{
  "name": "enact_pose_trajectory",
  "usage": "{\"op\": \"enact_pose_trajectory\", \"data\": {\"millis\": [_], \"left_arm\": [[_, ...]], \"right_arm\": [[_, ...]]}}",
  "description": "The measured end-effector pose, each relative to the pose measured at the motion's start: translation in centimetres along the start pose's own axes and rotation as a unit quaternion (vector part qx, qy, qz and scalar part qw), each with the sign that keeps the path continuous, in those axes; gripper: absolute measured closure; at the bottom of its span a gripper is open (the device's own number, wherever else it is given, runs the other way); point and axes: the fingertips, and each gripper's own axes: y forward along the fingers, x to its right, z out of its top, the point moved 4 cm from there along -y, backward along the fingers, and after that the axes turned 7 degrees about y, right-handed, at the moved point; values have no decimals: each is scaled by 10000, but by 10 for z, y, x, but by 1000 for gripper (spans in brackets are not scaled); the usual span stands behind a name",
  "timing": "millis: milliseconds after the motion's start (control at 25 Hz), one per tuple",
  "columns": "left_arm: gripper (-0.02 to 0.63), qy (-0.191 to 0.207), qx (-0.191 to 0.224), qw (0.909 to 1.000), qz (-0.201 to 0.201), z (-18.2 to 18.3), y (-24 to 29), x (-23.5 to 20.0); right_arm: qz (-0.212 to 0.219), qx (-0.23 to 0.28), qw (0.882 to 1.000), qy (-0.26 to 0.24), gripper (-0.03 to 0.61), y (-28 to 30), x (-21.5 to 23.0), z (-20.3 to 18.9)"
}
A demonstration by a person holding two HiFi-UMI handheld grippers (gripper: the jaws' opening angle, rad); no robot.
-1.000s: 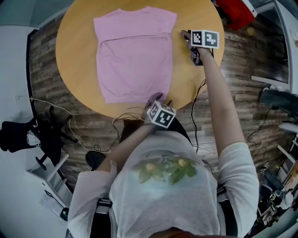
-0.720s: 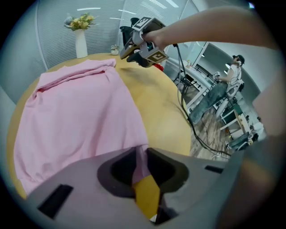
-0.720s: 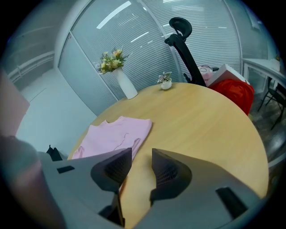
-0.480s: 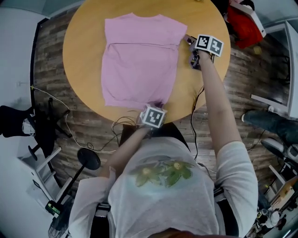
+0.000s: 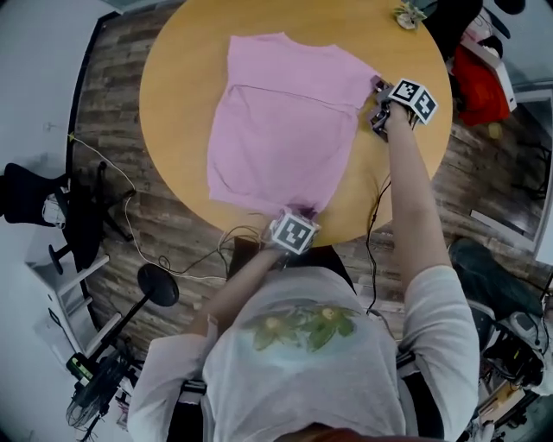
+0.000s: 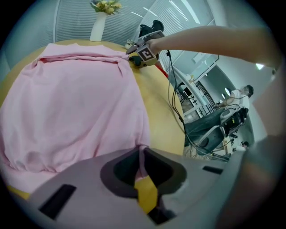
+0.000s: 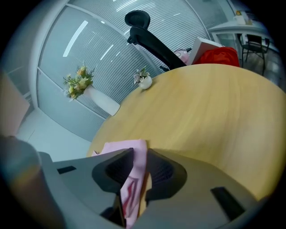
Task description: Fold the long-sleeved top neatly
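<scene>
Now, vs a sec ago: the left gripper (image 5: 301, 211) stood w/ fingers (image 6: 156, 157) wide apart just off the near hem. It has since clamped down, and its own view shows a thin pinch of pink hem caught btw them, at the hem's right-hand corner. The right gripper (image 5: 377, 91) was beside the far right shoulder corner, over bare wood. It's now on that corner and its fingers have just been closing, w/ a thick fold of pink cloth squeezed btw them in the right gripper view. The head view has also swung, so everything sits further right and lower in frame; can't tell if the cloth itself shifted. The top (image 5: 285, 129) lies flat on the round wooden surface (image 5: 173, 104), approx mid-surface, w/ its hem reaching the edge nearest the person. Its long axis runs hem-to-collar, away from the person: hem near, collar far, the far end leaning a bit right in the head view. No sleeves stick out at the sides, so the outline is roughly a rectangle, w/ a crease crossing it just below the collar. Both grippers are on the same long edge, the person's right-hand one, one at each end. A small plant (image 5: 408, 13) sits at the far edge of the surface, well apart from the top. A white vase (image 6: 99, 27) w/ flowers shows beyond the collar end in the left gripper view.
</scene>
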Motion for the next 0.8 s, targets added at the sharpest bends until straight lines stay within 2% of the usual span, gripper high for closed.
{"op": "enact_pose_trajectory", "data": {"millis": [80,160,320,560,800], "left_arm": [[575,95,-6,9999,-32,0,-4,-1],[575,145,68,9996,-217,2,-10,0],[575,13,488,9968,-632,12,-41,-8],[577,-499,1294,9821,-1272,11,-104,-39],[578,-673,1867,9717,-1280,5,-157,-67]], "right_arm": [[137,-8,9999,22,520,-1,-3,0],[354,29,9993,86,543,-2,-10,1],[524,33,9986,24,546,-6,-24,6],[694,45,9974,-167,546,-9,-73,4],[799,162,9965,-186,548,-15,-120,5]]}}
